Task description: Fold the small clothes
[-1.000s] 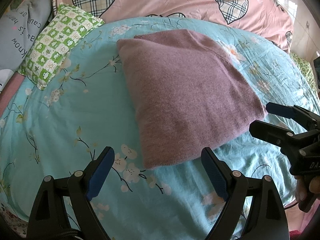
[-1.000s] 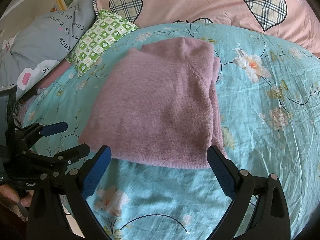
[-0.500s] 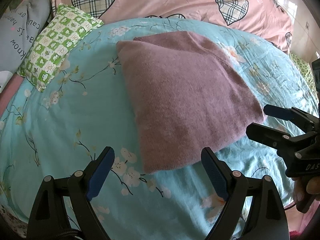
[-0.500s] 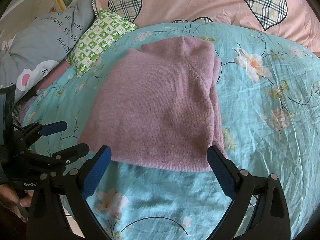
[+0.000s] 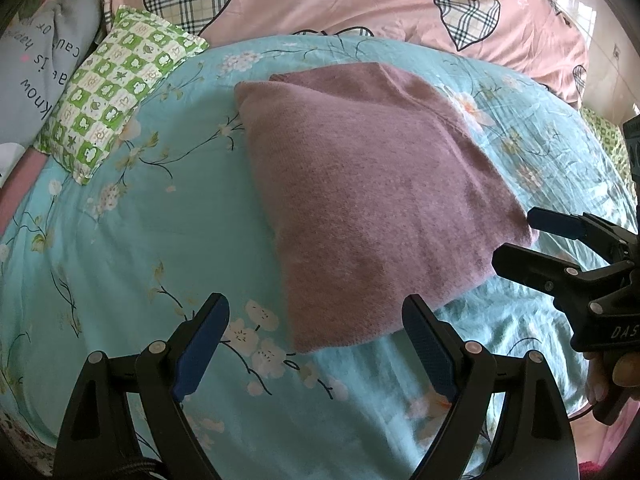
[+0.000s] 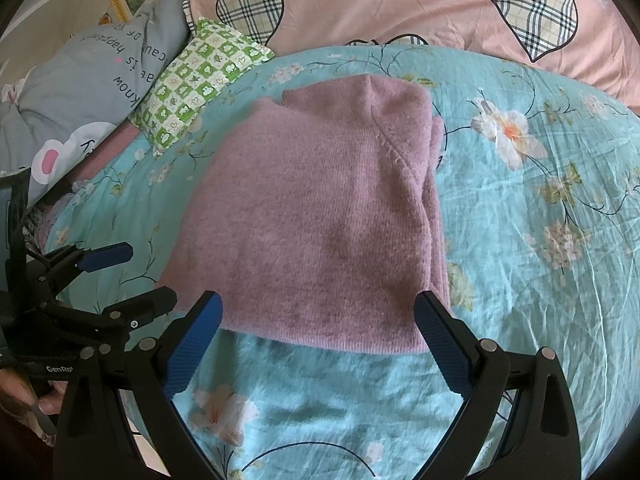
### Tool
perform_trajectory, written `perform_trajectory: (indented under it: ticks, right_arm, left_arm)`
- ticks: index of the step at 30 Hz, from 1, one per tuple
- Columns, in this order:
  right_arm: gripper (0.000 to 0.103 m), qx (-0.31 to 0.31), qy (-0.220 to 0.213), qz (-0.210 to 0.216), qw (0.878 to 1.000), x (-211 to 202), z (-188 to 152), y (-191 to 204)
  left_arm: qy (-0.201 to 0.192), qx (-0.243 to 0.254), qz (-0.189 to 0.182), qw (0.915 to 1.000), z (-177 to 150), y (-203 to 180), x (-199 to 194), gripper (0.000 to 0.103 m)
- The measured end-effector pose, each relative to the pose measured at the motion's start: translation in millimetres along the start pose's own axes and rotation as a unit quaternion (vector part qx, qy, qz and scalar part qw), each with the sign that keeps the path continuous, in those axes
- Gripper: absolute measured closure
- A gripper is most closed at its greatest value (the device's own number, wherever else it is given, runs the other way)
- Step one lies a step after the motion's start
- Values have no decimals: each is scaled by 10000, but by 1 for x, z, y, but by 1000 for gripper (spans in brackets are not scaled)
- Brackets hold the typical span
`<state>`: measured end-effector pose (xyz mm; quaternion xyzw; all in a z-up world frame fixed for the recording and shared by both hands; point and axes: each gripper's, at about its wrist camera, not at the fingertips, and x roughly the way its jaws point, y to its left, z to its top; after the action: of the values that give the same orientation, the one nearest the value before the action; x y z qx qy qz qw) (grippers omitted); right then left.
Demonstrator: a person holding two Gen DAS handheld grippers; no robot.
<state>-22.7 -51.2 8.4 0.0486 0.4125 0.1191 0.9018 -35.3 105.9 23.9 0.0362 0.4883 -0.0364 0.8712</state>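
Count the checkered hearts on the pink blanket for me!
3 in the right wrist view: one upper left, one upper right, one peeking over the teal sheet's edge. More may be hidden.

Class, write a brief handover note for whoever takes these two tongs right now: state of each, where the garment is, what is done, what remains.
Left tongs: open, empty, near the mauve sweater's front left corner.
Right tongs: open, empty, at its near hem.
Sweater: folded into a compact rectangle, flat on the teal floral sheet.
Done: main folds.
Left: possibly one more fold or tidying; nothing is gripped.
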Motion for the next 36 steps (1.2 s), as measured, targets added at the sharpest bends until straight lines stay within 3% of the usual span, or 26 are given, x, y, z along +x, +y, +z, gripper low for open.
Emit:
perform_trajectory:
  ticks: [36]
  right_arm:
    - [6, 11, -10, 22, 10000, 3, 6, -9]
  left_arm:
    - [-29, -30, -35, 10000, 9, 0, 1, 14]
